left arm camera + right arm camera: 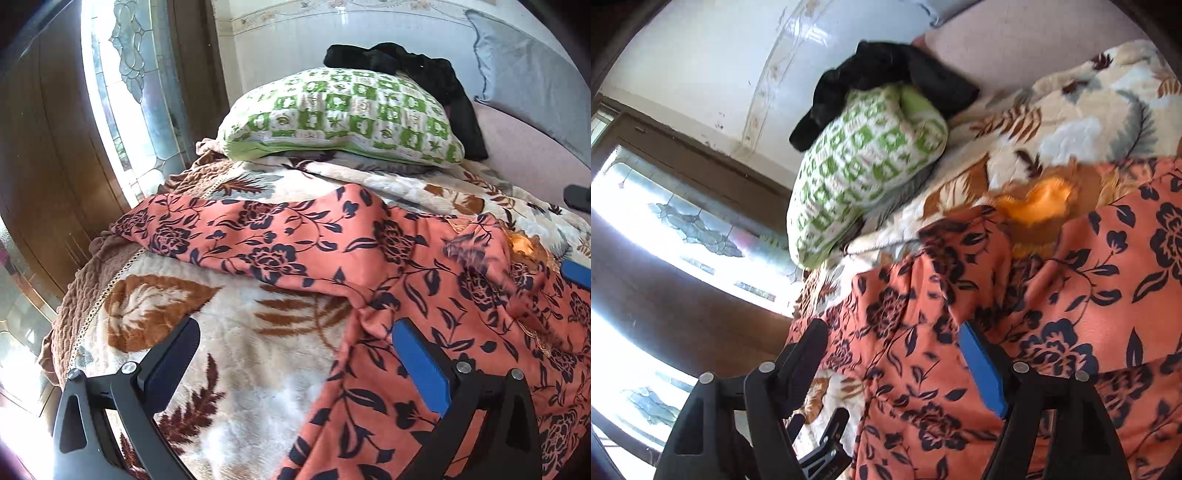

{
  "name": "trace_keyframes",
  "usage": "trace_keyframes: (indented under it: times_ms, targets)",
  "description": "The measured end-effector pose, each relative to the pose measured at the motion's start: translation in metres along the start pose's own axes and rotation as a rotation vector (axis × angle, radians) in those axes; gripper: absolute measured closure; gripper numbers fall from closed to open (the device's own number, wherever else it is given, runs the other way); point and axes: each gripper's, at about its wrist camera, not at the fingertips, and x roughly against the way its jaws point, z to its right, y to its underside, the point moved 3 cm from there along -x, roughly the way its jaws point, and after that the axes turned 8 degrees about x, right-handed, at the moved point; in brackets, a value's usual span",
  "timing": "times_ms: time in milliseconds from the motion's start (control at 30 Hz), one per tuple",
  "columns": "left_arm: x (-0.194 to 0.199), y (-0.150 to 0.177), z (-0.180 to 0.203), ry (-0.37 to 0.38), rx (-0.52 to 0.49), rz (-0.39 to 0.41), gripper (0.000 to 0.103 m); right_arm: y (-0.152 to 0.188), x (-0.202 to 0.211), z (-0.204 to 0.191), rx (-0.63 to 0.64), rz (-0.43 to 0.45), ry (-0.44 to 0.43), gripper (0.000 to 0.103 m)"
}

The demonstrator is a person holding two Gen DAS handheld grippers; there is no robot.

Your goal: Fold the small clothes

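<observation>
- Now the left gripper (295,354) has its fingers apart over the leaf-print blanket (236,354), nothing between them.
- Right gripper (894,354) also spread wide, empty.
- Coral floral garment (369,266) lies rumpled across the blanket, nearer than the green-checked pillow (343,114).

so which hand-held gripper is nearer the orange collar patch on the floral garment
Right, as far as the views show. The right hand-held gripper hangs over the floral garment just below the orange collar patch. The left hand-held gripper sits farther off, at the garment's edge over the blanket.
</observation>
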Motion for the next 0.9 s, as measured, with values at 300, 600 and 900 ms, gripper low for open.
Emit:
trace_keyframes:
  times_ms: [300, 600, 900]
  targets:
    - [0.004, -0.007, 0.015, 0.142, 0.059, -0.033, 0.000, 0.019, 0.075, 0.049, 0.007, 0.083, 0.198, 0.030]
    - [-0.016, 0.004, 0.062, 0.444, 0.141, -0.183, 0.000, 0.043, 0.113, 0.210, -0.457, 0.139, 0.280, 0.069]
    - [-0.045, -0.024, 0.080, 0.441, 0.233, -0.284, 0.000, 0.016, 0.124, 0.204, -0.497, 0.181, 0.047, 0.069]
